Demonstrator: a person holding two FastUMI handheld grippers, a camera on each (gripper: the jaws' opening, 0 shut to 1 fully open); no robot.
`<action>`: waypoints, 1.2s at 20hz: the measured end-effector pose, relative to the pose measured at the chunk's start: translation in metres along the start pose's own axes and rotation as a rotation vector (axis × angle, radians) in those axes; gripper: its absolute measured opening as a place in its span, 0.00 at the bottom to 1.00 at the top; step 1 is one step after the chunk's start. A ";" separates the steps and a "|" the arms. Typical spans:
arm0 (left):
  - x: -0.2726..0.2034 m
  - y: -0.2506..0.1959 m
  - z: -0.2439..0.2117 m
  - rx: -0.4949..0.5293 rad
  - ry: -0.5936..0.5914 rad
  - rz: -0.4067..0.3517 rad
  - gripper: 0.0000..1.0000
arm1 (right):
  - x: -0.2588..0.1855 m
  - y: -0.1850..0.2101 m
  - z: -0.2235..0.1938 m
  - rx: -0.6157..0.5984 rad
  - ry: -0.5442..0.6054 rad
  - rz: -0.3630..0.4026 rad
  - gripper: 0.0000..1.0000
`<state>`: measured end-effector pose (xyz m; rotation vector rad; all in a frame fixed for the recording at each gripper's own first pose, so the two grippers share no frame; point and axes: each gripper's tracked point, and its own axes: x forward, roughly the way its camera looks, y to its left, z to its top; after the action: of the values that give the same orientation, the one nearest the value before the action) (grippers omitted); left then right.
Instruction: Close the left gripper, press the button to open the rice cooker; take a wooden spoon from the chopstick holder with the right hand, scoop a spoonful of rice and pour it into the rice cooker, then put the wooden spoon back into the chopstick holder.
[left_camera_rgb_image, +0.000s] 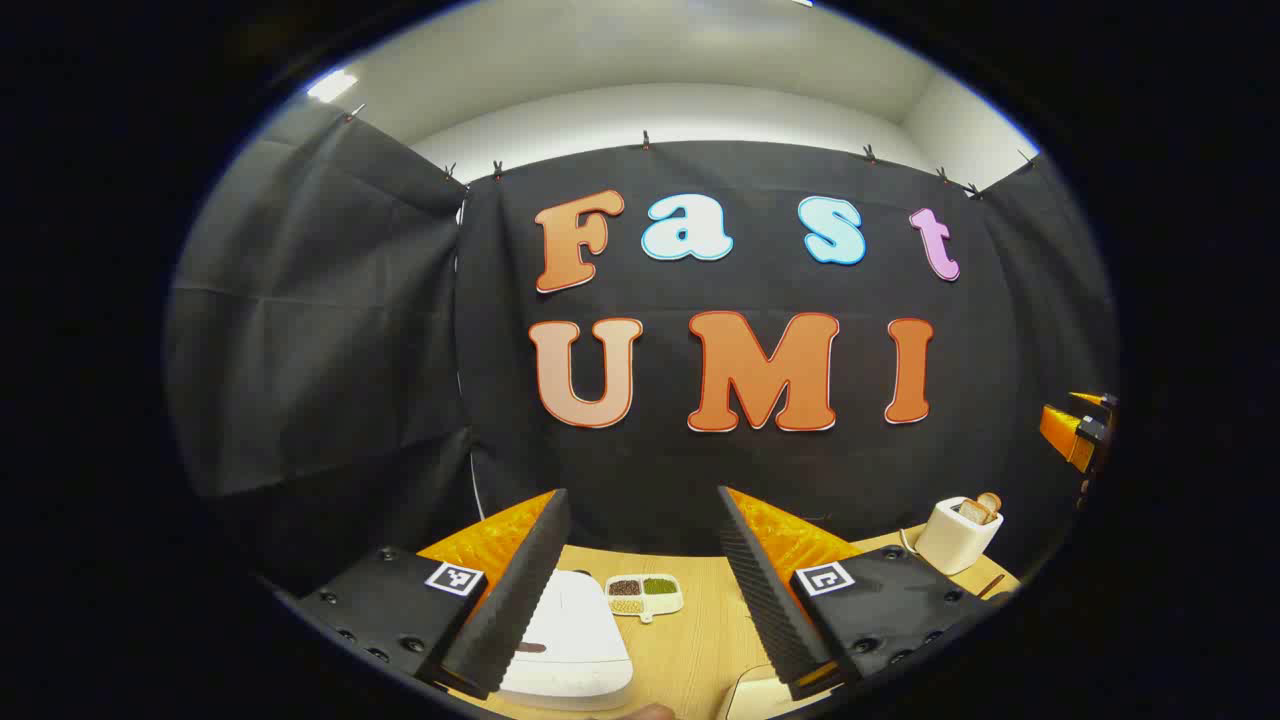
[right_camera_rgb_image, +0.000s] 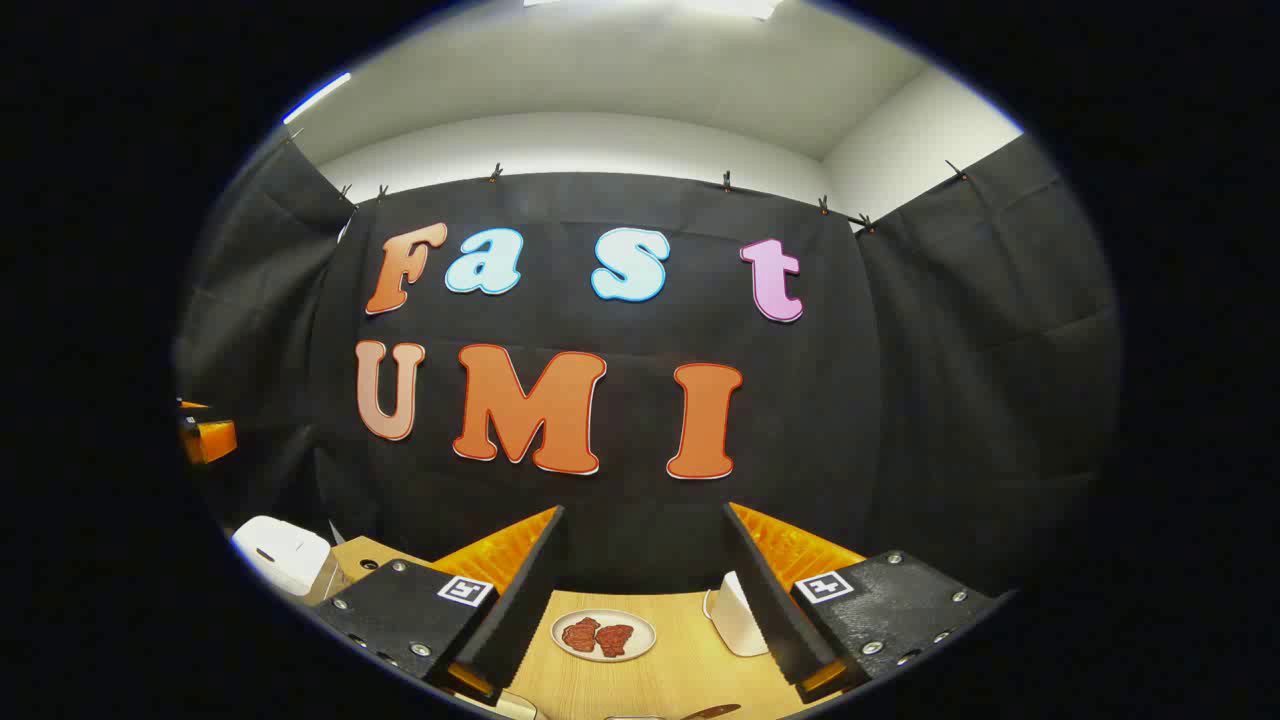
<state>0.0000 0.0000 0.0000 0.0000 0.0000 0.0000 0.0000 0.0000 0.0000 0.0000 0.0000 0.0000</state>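
My left gripper (left_camera_rgb_image: 640, 495) is open and held above the near edge of the wooden table (left_camera_rgb_image: 700, 640). Below its left finger sits the white rice cooker (left_camera_rgb_image: 575, 640), lid down, with a small dark mark on its front. Behind the cooker lies a small divided dish (left_camera_rgb_image: 643, 594) of dark, green and pale grains. At the far right, a white chopstick holder (left_camera_rgb_image: 958, 537) has a wooden spoon handle (left_camera_rgb_image: 988, 502) sticking out. My right gripper (right_camera_rgb_image: 643, 510) is open with nothing between its fingers. The rice cooker (right_camera_rgb_image: 282, 552) lies far to its left.
A plate with reddish-brown food (right_camera_rgb_image: 603, 635) sits on the table (right_camera_rgb_image: 660, 670) below the right gripper. A white container (right_camera_rgb_image: 738, 615) is half hidden behind that gripper's right finger. Another white object (left_camera_rgb_image: 758, 697) lies at the near table edge. Black cloth walls close in the booth.
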 end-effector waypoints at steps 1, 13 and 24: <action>0.000 0.000 0.000 -0.001 0.000 -0.003 0.99 | -0.001 0.001 0.000 -0.003 -0.001 -0.006 0.94; 0.004 0.001 -0.005 -0.010 0.002 -0.023 0.99 | -0.005 0.010 -0.003 -0.018 0.019 -0.002 0.94; 0.004 0.011 0.004 0.003 -0.022 0.008 0.98 | 0.001 0.016 -0.003 -0.017 0.013 0.018 0.94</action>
<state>0.0044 0.0111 0.0040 0.0031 -0.0217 0.0081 0.0005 0.0164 -0.0033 -0.0167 0.0134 0.0180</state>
